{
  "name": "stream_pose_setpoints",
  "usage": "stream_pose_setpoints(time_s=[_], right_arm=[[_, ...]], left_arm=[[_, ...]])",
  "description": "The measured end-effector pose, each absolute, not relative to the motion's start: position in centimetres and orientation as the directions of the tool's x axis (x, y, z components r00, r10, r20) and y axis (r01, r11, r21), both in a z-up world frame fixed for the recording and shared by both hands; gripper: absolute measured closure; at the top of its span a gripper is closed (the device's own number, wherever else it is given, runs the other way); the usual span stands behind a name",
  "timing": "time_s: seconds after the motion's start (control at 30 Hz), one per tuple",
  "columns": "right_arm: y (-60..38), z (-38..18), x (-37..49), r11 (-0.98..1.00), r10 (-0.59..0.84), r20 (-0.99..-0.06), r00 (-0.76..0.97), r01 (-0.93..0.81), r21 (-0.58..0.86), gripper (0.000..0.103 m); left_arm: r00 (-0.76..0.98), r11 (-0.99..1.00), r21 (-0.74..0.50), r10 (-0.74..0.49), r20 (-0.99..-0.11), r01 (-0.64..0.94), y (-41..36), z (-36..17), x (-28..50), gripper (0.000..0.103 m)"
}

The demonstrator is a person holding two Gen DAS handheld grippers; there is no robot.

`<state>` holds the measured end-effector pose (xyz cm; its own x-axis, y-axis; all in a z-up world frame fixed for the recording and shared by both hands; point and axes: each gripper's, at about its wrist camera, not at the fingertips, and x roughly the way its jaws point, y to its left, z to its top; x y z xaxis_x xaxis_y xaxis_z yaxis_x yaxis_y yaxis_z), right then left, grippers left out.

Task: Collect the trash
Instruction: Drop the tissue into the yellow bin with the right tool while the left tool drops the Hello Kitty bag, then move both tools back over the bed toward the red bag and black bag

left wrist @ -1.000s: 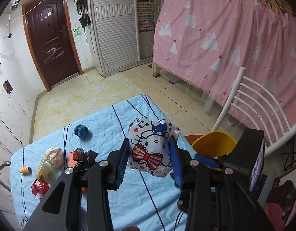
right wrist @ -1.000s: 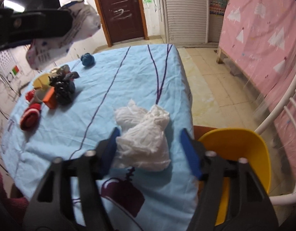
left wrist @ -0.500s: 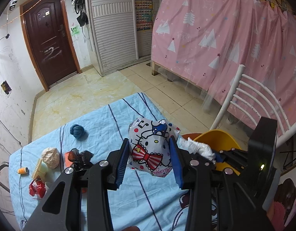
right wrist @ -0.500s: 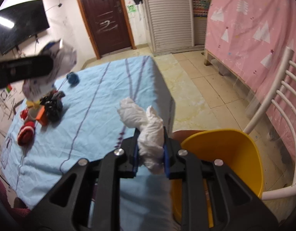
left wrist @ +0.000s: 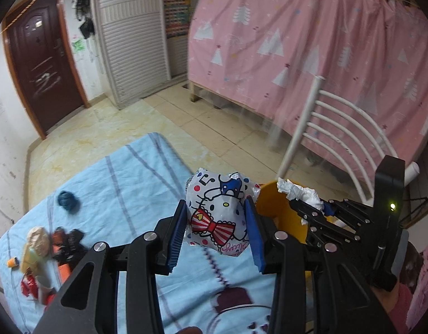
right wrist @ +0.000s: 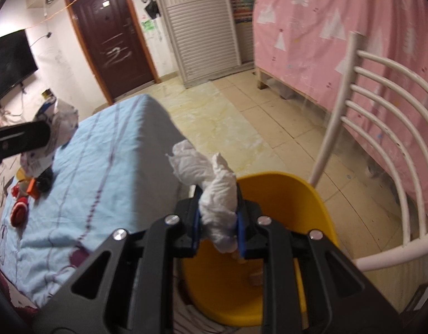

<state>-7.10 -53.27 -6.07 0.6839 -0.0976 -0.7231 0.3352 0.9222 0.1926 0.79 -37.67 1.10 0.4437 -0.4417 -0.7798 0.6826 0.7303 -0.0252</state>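
My left gripper [left wrist: 217, 222] is shut on a Hello Kitty printed wrapper [left wrist: 218, 214] and holds it above the right edge of the blue-clothed table [left wrist: 125, 183]. My right gripper [right wrist: 218, 222] is shut on a crumpled white tissue [right wrist: 214, 189] and holds it over the open yellow bin [right wrist: 292, 194]. In the left wrist view the tissue [left wrist: 300, 193] and the right gripper [left wrist: 314, 208] show above the yellow bin [left wrist: 272, 203]. The wrapper also shows at the left of the right wrist view [right wrist: 58, 122].
Loose items lie at the table's far left: a blue yarn ball [left wrist: 67, 199], a beige lump [left wrist: 38, 236], dark crumpled plastic [left wrist: 70, 243], red pieces [left wrist: 29, 286]. A white chair [right wrist: 381, 128] stands behind the bin. A pink curtain [left wrist: 311, 41] hangs beyond.
My right gripper closed on the white tissue, lifted it off the table and carried it right, over the yellow bin. My left gripper kept hold of the wrapper and drifted right.
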Motion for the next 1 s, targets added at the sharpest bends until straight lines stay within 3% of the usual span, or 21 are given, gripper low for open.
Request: stream_pose_setpoints(time_s=[0.57, 0.73, 1.0], right_arm=[[-57.7, -9.5, -9.8, 0.871, -0.118, -0.769, 0.628, 0.437, 0.223, 0.08], [-58.3, -9.8, -9.9, 0.863, -0.117, -0.768, 0.629, 0.448, 0.235, 0.055], [-57.9, -9.4, -10.0, 0.861, -0.117, -0.764, 0.634, 0.448, 0.239, 0.052]], left_arm=[[0.289, 0.6, -0.053, -0.459, -0.84, 0.798, -46.1, -2.9, -2.5, 0.069], [0.285, 0.594, -0.049, -0.455, -0.844, 0.803, -46.8, -3.2, -2.7, 0.063], [0.288, 0.599, -0.052, -0.457, -0.841, 0.799, -46.6, -3.1, -2.4, 0.057]])
